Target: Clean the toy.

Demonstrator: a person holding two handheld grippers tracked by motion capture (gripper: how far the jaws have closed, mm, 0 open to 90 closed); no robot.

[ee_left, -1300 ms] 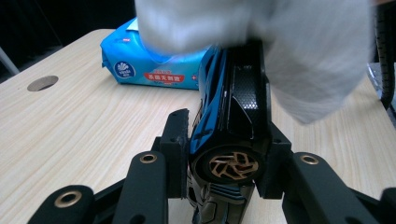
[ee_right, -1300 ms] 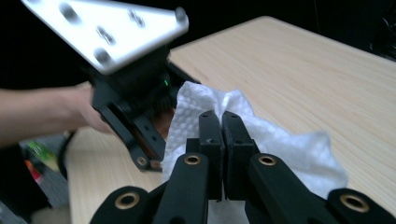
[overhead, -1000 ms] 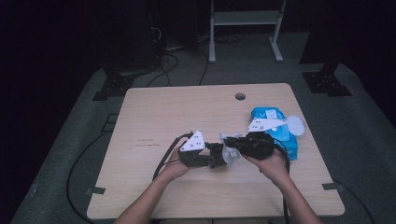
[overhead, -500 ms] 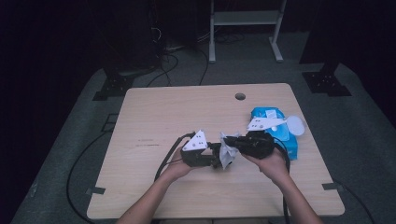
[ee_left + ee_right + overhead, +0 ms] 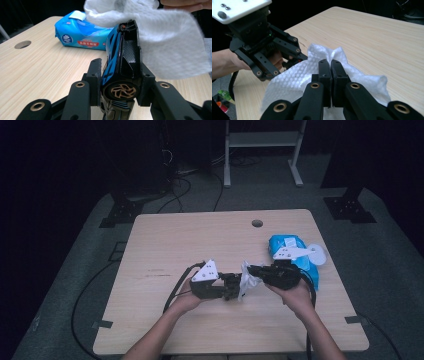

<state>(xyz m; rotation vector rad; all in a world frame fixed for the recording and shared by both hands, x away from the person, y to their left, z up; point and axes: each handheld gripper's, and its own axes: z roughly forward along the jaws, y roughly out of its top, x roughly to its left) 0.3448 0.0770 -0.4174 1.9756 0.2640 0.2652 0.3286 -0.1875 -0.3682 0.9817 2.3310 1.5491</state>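
Since the earlier frames my right gripper (image 5: 252,272) has edged a little toward the left one, bringing the white wipe (image 5: 317,72) against the toy; my left gripper (image 5: 121,82) has kept its place. Nearest me, the left jaws are closed most of the way and clamp the blue-and-black toy car (image 5: 122,62) by its flanks, above the table's (image 5: 170,245) near middle; its long axis stands almost upright in the left gripper view, gold wheel (image 5: 121,91) low by the jaws, far end pointing up and away toward the wipe. My right jaws are fully together, pinching a fold of that wipe, which drapes over the car's upper end; so the wiping looks begun, with most of the body yet to be rubbed, I judge. Farther off, the blue wipes pack (image 5: 80,33) lies flat near the right edge.
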